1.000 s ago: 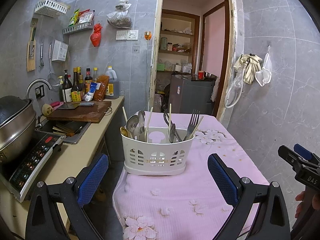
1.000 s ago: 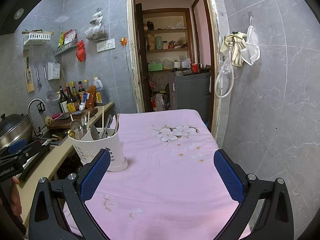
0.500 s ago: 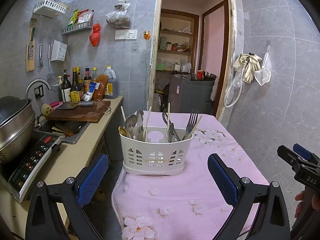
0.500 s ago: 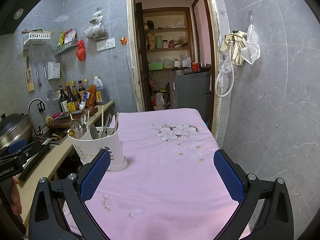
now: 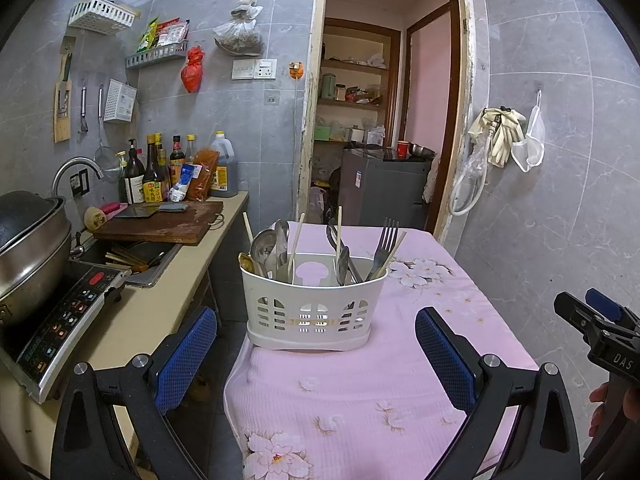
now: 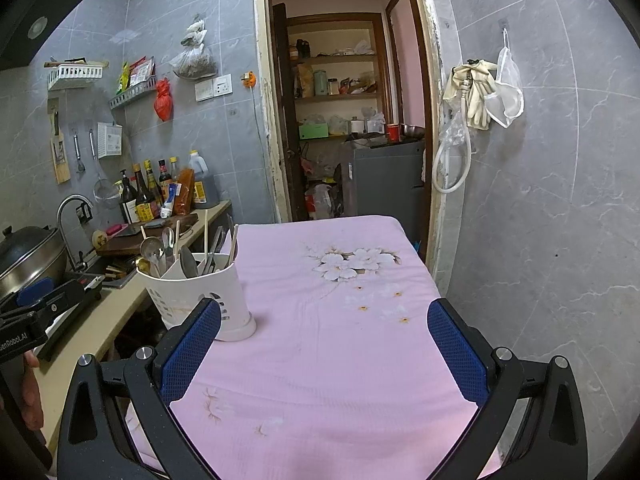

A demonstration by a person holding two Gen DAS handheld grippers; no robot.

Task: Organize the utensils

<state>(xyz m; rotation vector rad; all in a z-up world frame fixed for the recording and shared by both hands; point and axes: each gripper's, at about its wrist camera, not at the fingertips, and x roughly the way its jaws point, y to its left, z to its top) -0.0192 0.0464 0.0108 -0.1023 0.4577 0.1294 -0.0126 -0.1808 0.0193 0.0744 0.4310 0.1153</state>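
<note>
Caddy [image 5: 316, 304] full of upright utensils [image 5: 340, 246]

You face grey marbled tile walls [image 5: 256, 128] in a narrow kitchen. Ahead, a worn doorway [image 5: 394, 92] opens onto a pantry with shelves [image 6: 336, 96] and a grey cabinet [image 5: 384, 188]. To your left runs a beige counter [image 5: 160, 304] with a sink [image 5: 132, 256], a tap [image 5: 74, 168], a cutting board [image 5: 160, 222] and a row of bottles [image 5: 168, 168]. A pink floral cloth [image 6: 320, 320] covers the surface. Gloves [image 6: 476, 92] and a hose [image 6: 452, 160] hang on the right wall. The light is soft and even.
</note>
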